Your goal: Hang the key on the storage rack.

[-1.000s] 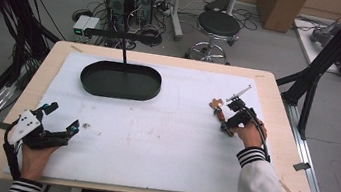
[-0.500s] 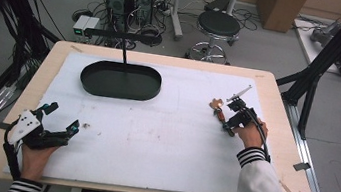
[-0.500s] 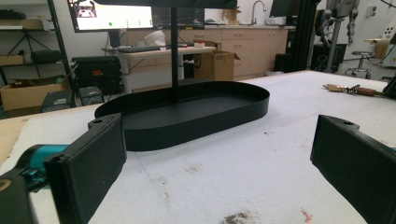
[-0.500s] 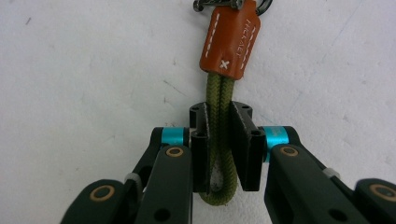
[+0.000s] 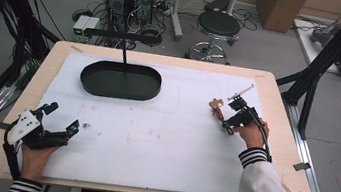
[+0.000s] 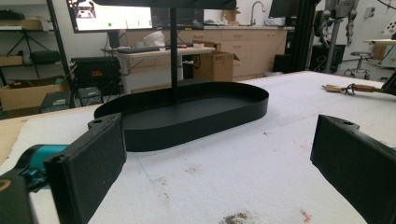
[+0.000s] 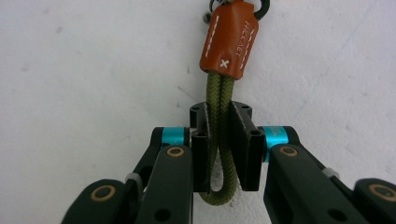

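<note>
One green cord loop (image 7: 219, 140) pinched between right claw (image 7: 219, 135) jaws, table-level.

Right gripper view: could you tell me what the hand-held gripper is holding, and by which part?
The right hand-held gripper is shut on the olive-green cord loop of a keychain, just below its orange-brown leather tab.

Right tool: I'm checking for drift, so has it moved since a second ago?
No. The right tool stays right of the black oval tray, clamped on the green cord loop.
</note>
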`<state>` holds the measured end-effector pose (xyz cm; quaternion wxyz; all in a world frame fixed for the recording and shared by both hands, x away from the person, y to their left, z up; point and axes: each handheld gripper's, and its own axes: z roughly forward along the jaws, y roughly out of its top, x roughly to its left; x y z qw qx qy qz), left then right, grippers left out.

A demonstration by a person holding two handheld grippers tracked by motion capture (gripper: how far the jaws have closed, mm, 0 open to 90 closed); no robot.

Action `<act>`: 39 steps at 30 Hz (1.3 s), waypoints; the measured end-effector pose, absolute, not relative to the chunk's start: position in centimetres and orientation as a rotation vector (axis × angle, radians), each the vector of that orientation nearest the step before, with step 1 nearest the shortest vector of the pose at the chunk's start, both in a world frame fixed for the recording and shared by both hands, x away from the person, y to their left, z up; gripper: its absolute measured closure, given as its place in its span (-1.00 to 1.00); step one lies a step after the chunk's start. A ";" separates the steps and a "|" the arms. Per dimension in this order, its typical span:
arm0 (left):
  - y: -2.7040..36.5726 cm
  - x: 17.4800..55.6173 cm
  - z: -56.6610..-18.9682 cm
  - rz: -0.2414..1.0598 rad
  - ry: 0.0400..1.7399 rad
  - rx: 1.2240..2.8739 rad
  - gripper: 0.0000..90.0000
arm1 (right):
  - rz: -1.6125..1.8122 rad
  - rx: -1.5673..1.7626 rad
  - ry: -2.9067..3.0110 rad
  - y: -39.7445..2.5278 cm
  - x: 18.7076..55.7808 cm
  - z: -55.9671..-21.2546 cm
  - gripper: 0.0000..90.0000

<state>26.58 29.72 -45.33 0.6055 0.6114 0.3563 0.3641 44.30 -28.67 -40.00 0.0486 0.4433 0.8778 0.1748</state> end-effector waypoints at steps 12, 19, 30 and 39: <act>29.6 26.8 -45.2 0.836 0.821 1.449 -0.91 | 0.805 1.173 2.728 -28.1 43.2 -38.4 0.77; 29.4 27.3 -44.8 0.813 0.806 1.447 -0.91 | 1.003 1.023 2.766 -27.3 42.3 -37.3 0.78; 27.7 29.2 -42.0 0.658 0.661 1.545 -0.91 | 1.231 0.729 2.756 -26.3 40.8 -35.7 0.78; 25.2 31.6 -39.4 0.474 0.565 1.671 -0.91 | 1.413 0.418 2.736 -24.5 39.3 -34.5 0.78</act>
